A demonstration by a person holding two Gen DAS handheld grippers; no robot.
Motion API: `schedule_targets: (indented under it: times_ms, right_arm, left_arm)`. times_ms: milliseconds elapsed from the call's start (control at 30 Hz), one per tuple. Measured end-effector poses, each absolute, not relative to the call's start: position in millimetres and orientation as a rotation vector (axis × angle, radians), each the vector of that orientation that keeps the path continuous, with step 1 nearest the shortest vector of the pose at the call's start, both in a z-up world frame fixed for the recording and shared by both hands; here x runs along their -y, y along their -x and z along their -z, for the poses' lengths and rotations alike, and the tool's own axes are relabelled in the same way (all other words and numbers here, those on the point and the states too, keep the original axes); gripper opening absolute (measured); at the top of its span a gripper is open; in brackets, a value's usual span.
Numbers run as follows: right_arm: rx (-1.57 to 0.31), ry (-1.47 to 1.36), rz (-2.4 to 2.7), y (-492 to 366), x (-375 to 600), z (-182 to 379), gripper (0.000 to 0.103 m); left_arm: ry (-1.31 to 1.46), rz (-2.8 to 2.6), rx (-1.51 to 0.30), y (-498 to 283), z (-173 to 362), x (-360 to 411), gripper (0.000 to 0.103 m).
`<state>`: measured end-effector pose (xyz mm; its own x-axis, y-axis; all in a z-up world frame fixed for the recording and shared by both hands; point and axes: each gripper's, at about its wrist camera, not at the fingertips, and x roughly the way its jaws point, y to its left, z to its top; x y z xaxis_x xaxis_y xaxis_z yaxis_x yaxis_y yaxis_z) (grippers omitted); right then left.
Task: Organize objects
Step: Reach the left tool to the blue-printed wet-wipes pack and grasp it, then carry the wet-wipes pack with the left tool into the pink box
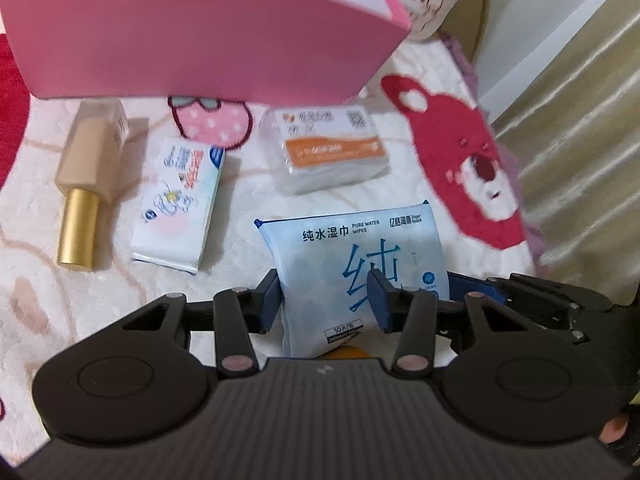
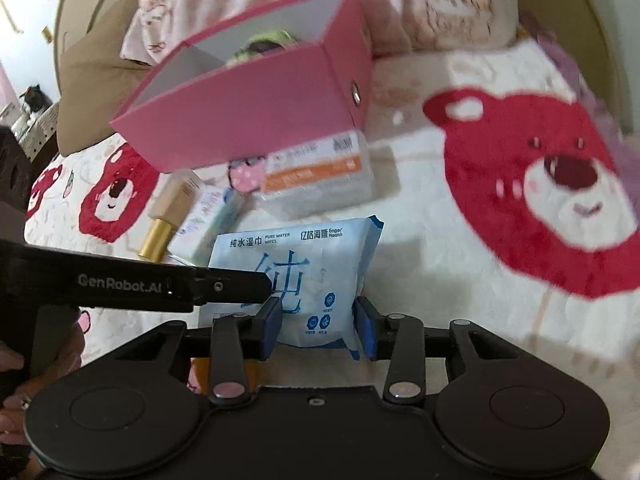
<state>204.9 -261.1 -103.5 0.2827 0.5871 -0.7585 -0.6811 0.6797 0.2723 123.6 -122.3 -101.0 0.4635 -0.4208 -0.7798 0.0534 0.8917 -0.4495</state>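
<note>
A pale blue pack of pure water wipes (image 1: 352, 248) lies on the bear-print blanket, and both grippers hold it. My left gripper (image 1: 326, 300) is shut on the pack's left part, blue pads pressing its sides. My right gripper (image 2: 320, 328) is shut on the right part of the same pack (image 2: 304, 256). In the right wrist view one of the left gripper's fingers (image 2: 236, 286) reaches in from the left across the pack. Behind stands an open pink box (image 2: 260, 120), also (image 1: 192, 40), with something green inside.
On the blanket between pack and box lie a beige bottle with a gold cap (image 1: 86, 176), a small tissue packet (image 1: 180, 204) and a clear pack with an orange label (image 1: 328, 148). Pillows (image 2: 452, 4) lie behind the box. A curtain (image 1: 580, 120) hangs at the right.
</note>
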Motion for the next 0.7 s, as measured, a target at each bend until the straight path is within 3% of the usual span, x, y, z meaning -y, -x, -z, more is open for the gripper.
schedule_targets:
  times_ms: [367,700]
  right_arm:
    - [-0.905,0.118,-0.914,-192.5,250.5,24.1,0.057]
    - [-0.805,0.183,-0.992,-193.5,217.3,-41.9,0.057]
  left_arm:
    - [0.382,0.337,-0.949,-109.8,18.0,101.1,0.044]
    - [0.447,0.336,-0.852,-113.9,-46.7,57.2,0.044]
